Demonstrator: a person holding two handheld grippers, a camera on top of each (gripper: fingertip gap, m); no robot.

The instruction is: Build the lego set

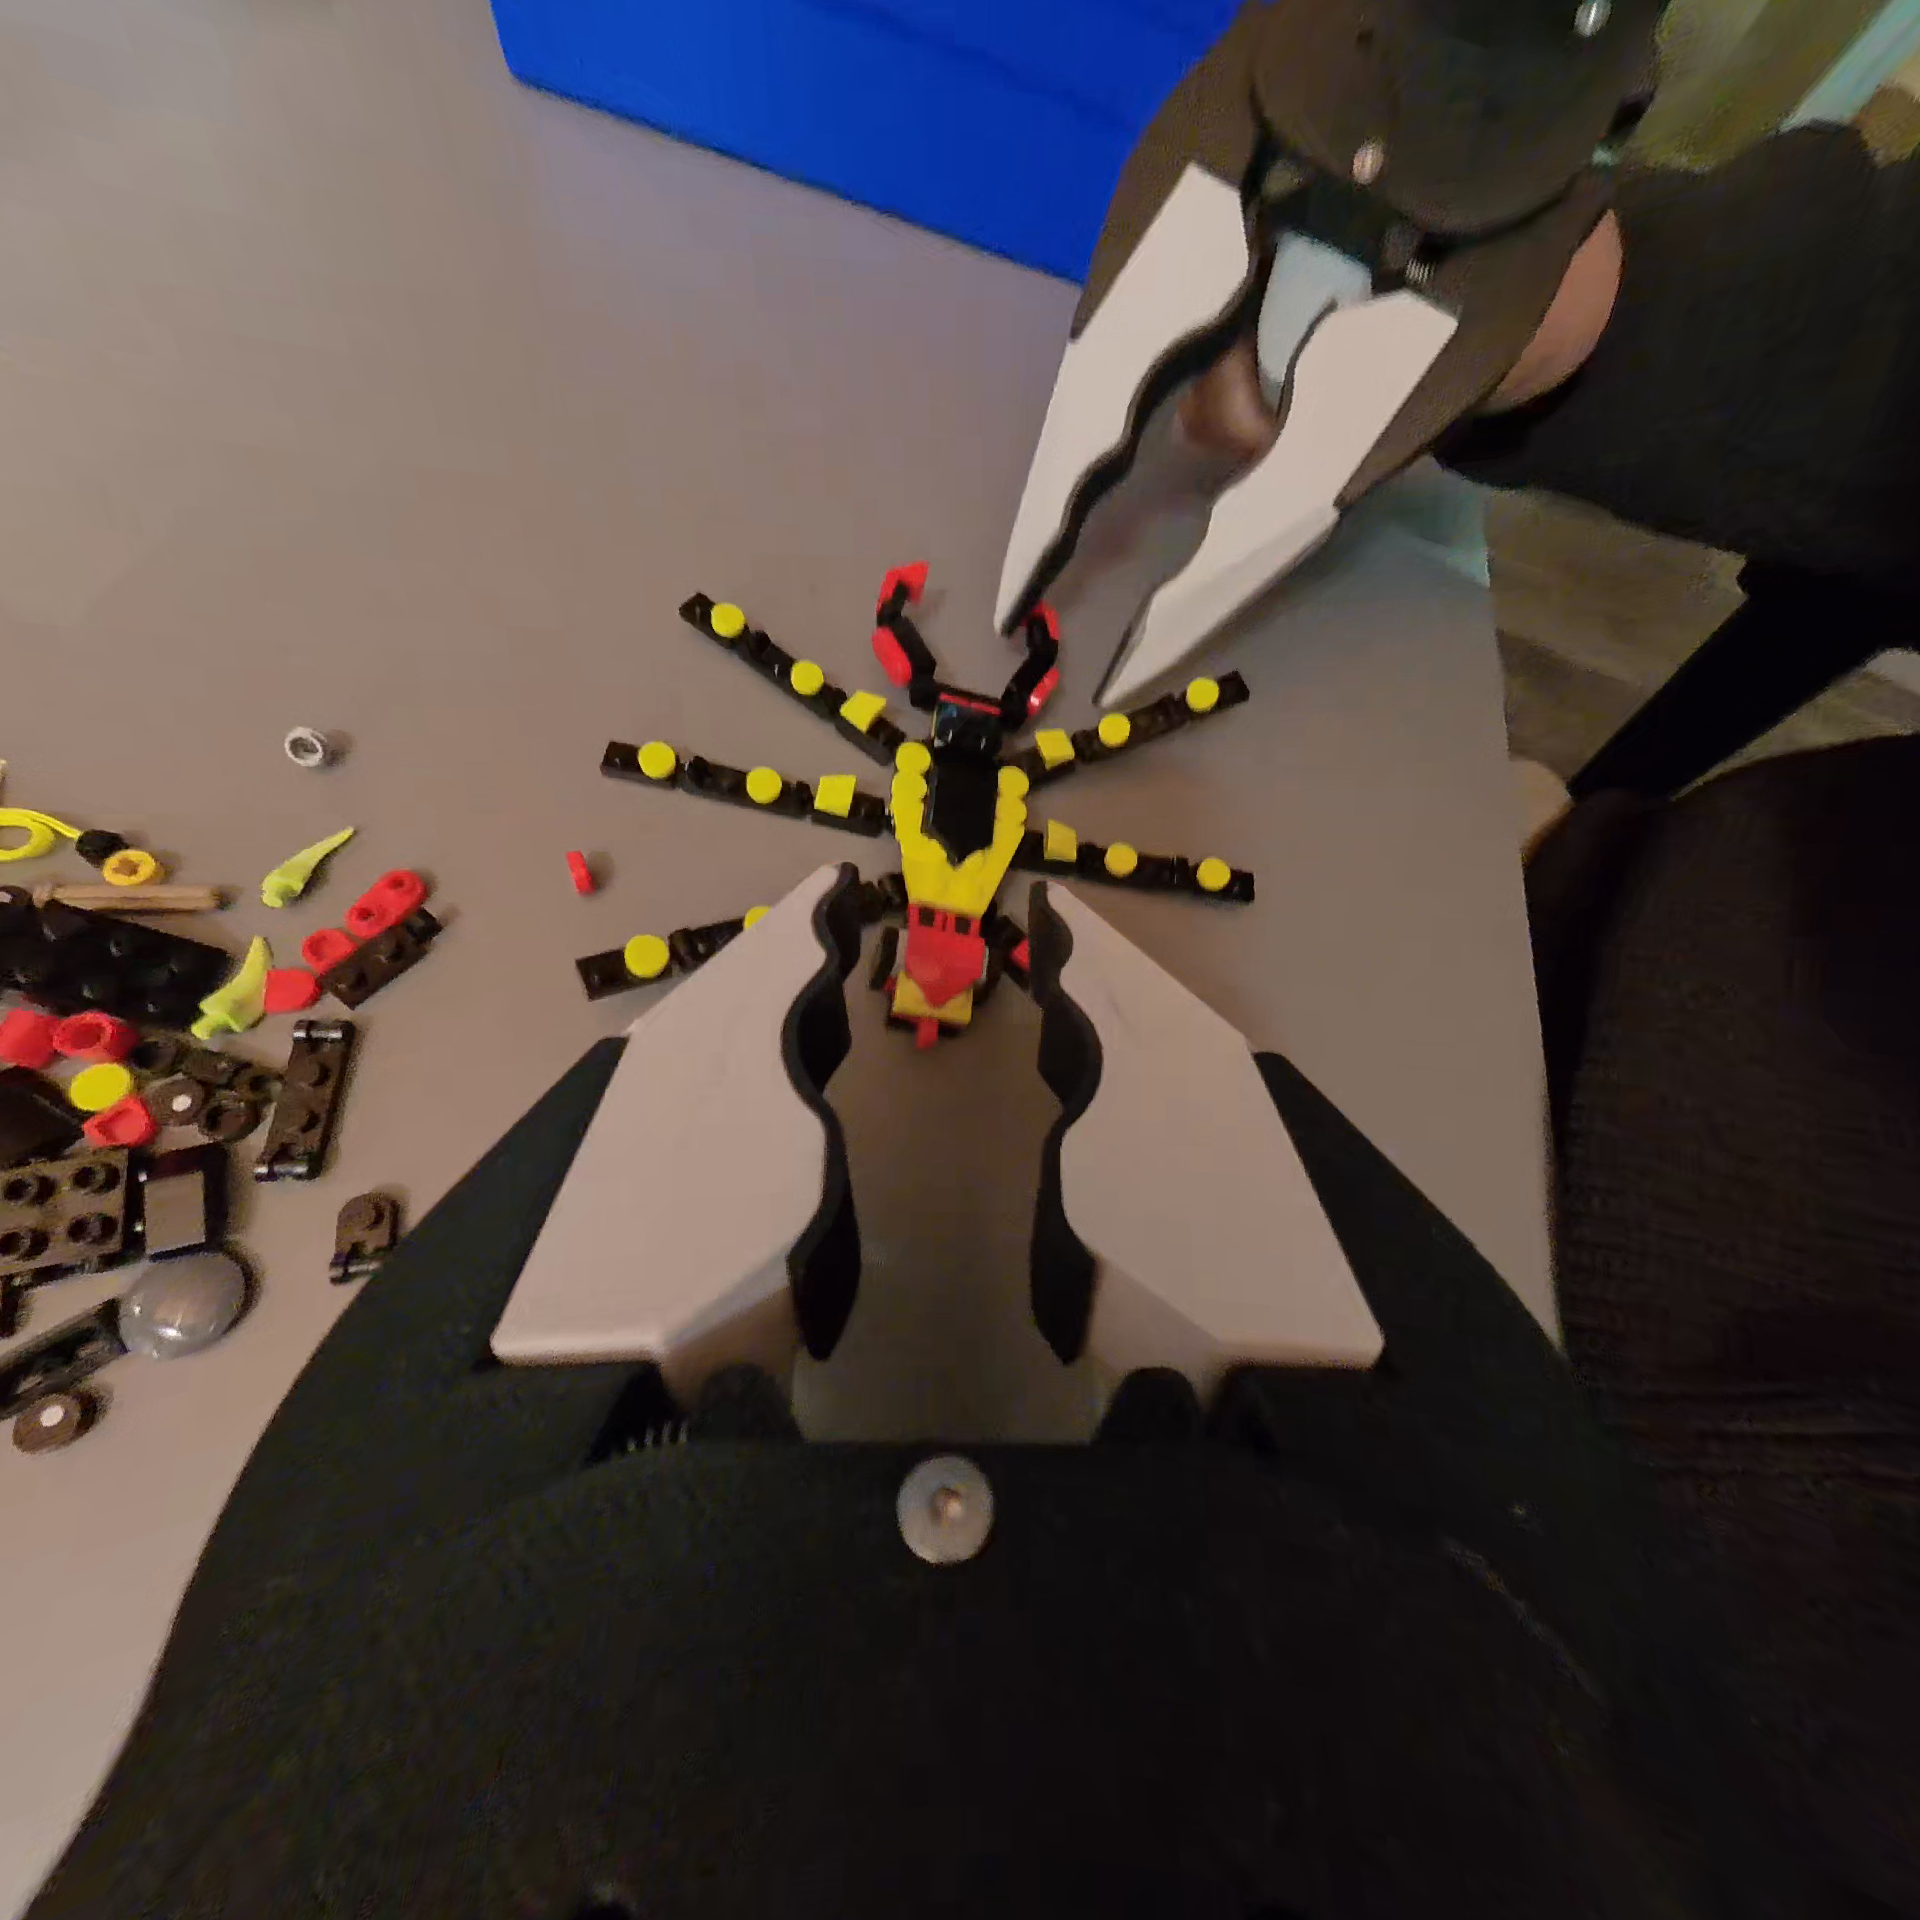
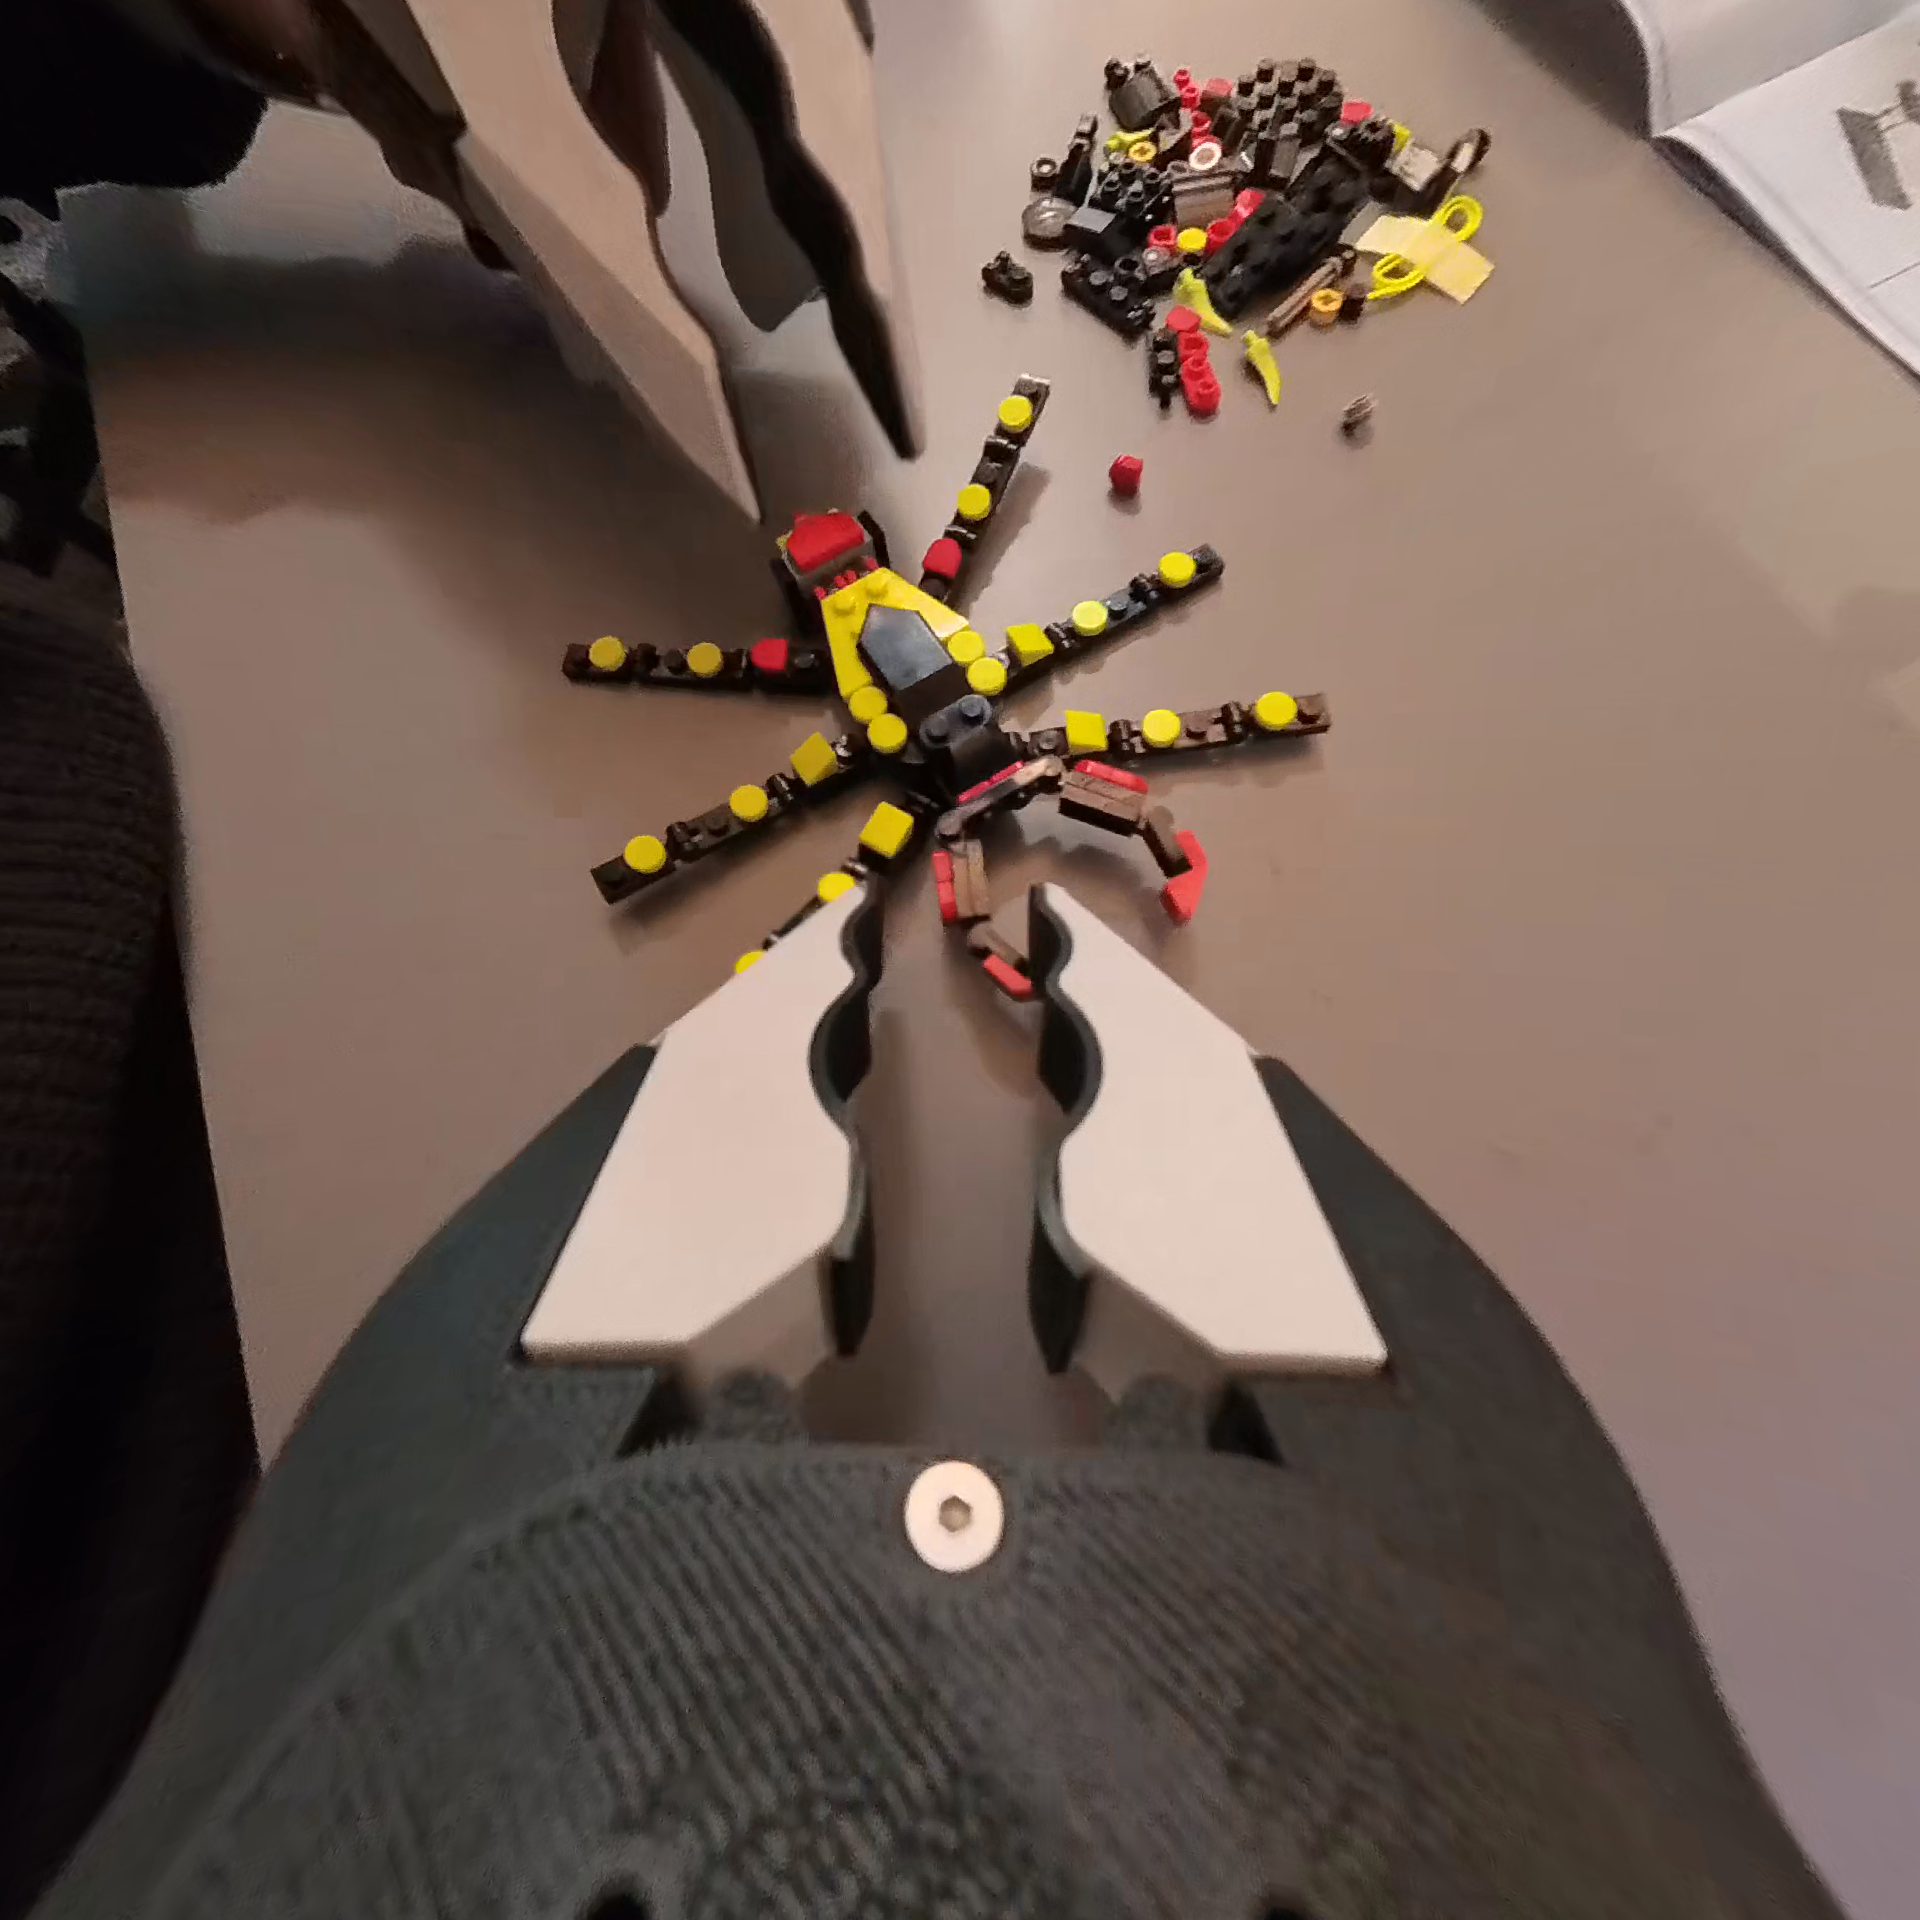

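A brick-built spider [image 1: 956, 821] with a yellow and black body, black legs with yellow studs and red front claws lies flat on the grey table [image 1: 416, 416]. My left gripper [image 1: 940, 904] is open, its fingertips either side of the spider's red and yellow rear end, with gaps on both sides. My right gripper [image 1: 1060, 660] comes in from the far side, open, its tips about one red front claw. In the right wrist view the spider [image 2: 904, 665] lies ahead, that claw [image 2: 987, 935] sits between my right gripper's [image 2: 951, 904] tips, and the left gripper [image 2: 831, 478] hovers at the rear.
A pile of loose black, red and yellow bricks [image 1: 135, 1060] lies to the left, also seen in the right wrist view [image 2: 1247, 208]. A small red piece [image 1: 579, 871] lies apart. A blue box [image 1: 883, 104] stands behind. A paper booklet [image 2: 1818, 156] lies beyond the pile. The table edge [image 1: 1517, 935] is close. One gripper's finger ends stand about 9 cm off the other's.
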